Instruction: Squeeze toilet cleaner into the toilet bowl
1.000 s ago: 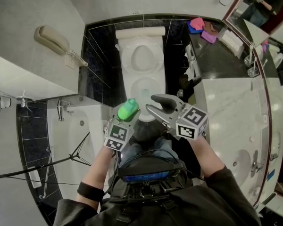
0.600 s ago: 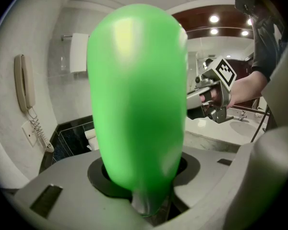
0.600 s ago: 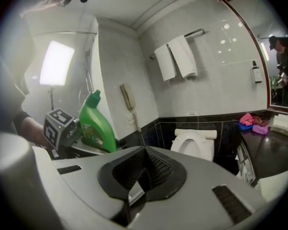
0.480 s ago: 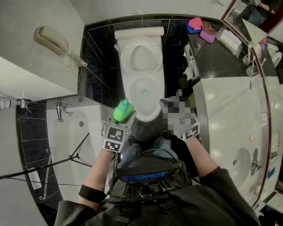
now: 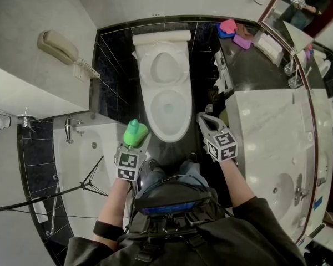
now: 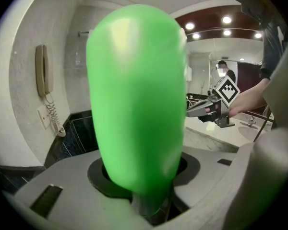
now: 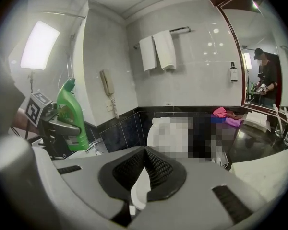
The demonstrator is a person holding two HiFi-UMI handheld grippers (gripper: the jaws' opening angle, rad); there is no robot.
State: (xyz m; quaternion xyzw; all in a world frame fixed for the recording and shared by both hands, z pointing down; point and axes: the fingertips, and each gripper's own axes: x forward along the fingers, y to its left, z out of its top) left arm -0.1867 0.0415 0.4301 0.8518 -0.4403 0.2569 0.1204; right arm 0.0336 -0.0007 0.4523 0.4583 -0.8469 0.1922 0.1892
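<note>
1. Toilet cleaner bottle [image 5: 134, 132], green: standing upright with its cap uppermost, just left of the toilet bowl [image 5: 155, 127] and not over it.
2. Left tongs [image 5: 132, 144]: pinching the bottle round its body, and keeping the same grip as a second ago.
3. Right tongs [image 5: 204, 119]: jaws now pressing together. A second ago they were standing wide apart in front of the bowl's near rim. They are now sitting off the bowl's right side, beside the marble bench [image 5: 266, 121].
4. The right gripper view is showing a pale sliver at the jaws' seam. It is probably part of the pad, though the view is too soft to say.
5. Toilet bowl: lying open with its lid raised against the cistern.
6. Change: both tongs are lying lower in the head view and spread out to either side of the bowl. The bottle is now further left than it was.
7. Meaning: no squeezing is under way yet. The bottle is still waiting to be carried over the bowl and tipped nozzle-down.
</note>
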